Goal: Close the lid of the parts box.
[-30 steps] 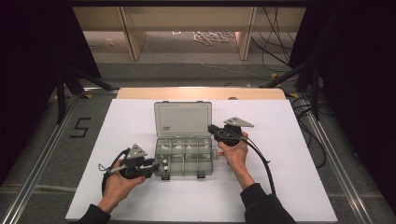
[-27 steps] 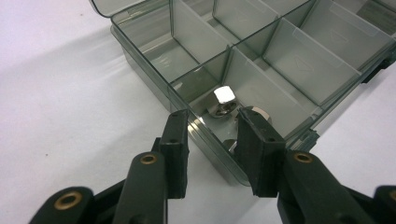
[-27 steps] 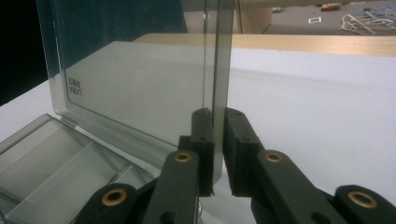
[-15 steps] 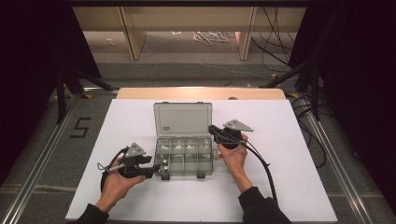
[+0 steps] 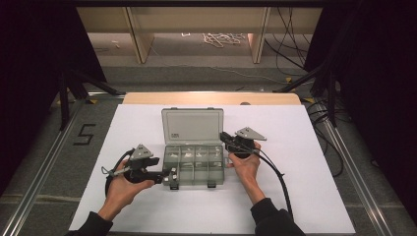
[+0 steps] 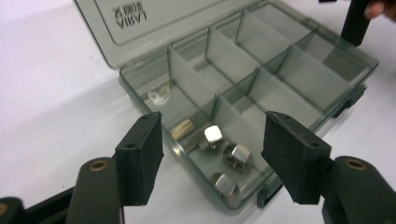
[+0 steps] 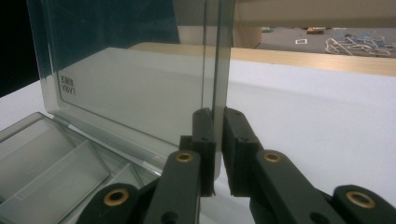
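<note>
- A clear box [image 5: 194, 164] sits near the middle of the white table [image 5: 305, 196], its lid [image 5: 193, 125] standing open at the far side.
- Three metal nuts [image 6: 224, 161] lie in a near corner compartment, seen in the left gripper view; a small pale piece [image 6: 159, 99] lies in the compartment behind.
- The left gripper [image 6: 212, 156] hangs just over that corner, its jaws wide apart and having just been opening, with nothing pinched between the pads.
- The right gripper [image 7: 218, 140] is clamped on the lid's side edge, pads pressed on the plastic.
- In the high view, the left gripper [image 5: 169, 178] is at the box's near-left corner and the right gripper [image 5: 225, 138] at its far-right.
</note>
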`<state>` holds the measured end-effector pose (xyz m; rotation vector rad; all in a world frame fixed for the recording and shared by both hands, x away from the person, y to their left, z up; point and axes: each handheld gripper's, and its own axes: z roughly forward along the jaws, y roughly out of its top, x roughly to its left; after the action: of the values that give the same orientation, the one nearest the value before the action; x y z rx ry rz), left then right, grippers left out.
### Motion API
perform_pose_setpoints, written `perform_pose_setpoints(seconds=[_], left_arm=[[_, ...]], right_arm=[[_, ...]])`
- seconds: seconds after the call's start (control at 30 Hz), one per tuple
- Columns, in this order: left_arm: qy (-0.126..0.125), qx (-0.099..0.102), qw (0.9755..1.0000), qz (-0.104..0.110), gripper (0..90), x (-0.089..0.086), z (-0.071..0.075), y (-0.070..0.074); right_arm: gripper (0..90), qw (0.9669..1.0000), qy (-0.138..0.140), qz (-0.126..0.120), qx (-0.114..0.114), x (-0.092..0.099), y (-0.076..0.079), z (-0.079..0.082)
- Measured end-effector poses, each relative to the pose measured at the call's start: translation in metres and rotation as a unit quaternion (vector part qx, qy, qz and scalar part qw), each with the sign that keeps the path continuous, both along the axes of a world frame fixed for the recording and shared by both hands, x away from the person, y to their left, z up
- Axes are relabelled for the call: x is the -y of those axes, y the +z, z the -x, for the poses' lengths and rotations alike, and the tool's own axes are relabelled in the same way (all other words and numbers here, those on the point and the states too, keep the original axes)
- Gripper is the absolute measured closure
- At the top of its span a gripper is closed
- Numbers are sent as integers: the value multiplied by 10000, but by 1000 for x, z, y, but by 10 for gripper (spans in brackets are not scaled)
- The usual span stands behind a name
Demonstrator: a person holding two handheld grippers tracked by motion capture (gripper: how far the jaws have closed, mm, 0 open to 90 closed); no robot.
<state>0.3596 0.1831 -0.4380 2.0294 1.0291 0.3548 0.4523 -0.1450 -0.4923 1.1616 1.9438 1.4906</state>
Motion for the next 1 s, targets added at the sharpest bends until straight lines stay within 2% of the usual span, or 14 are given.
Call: perform_pose_setpoints(seconds=[0.03, 0.1, 0.17, 0.2, 0.23, 0.37, 0.43, 0.5, 0.53, 0.67, 0.7, 0.77, 0.87, 1.0], left_arm=[[-25, -26, 10000, 57, 383, 0, -2, 3], [-6, 65, 9999, 133, 404, 3, -4, 8], [-89, 122, 9999, 48, 414, 2, -9, 16], [-35, 145, 9998, 148, 415, 5, -10, 19], [-64, 181, 9997, 142, 418, 6, -13, 23], [-71, 289, 9994, 187, 438, 11, -22, 38], [-15, 324, 9991, 290, 444, 15, -27, 45], [-77, 360, 9989, 298, 466, 16, -31, 52], [30, 369, 9983, 460, 468, 19, -33, 54], [-126, 453, 9984, 306, 553, 21, -41, 65], [-119, 471, 9982, 352, 584, 23, -42, 67], [-237, 495, 9982, 226, 646, 24, -46, 71], [-202, 541, 9981, 212, 738, 29, -50, 76], [-260, 648, 9975, 60, 859, 33, -59, 83]], right_arm=[[842, 10000, 10, -41, -79, 0, 1, 1], [842, 10000, 5, -56, -5, -1, 0, 1], [843, 10000, 9, -82, 30, -1, -1, 1], [843, 9999, -2, -86, 59, -1, -2, 1], [843, 10000, -1, -10, 90, 0, -1, 1], [843, 9999, 1, -5, 107, 0, -2, 2], [843, 10000, -9, -11, 94, -1, -2, 2], [843, 9999, -32, 13, 112, -1, -2, 2], [843, 9999, -40, -10, 134, -1, -2, 2], [843, 9999, -31, -43, 95, -2, -2, 3], [843, 9999, -30, -45, 94, -2, -2, 3], [843, 10000, -49, -11, 85, -2, -2, 3], [843, 9999, -27, -46, 93, -2, -2, 3], [843, 9999, -42, -2, 97, -2, -2, 3]])
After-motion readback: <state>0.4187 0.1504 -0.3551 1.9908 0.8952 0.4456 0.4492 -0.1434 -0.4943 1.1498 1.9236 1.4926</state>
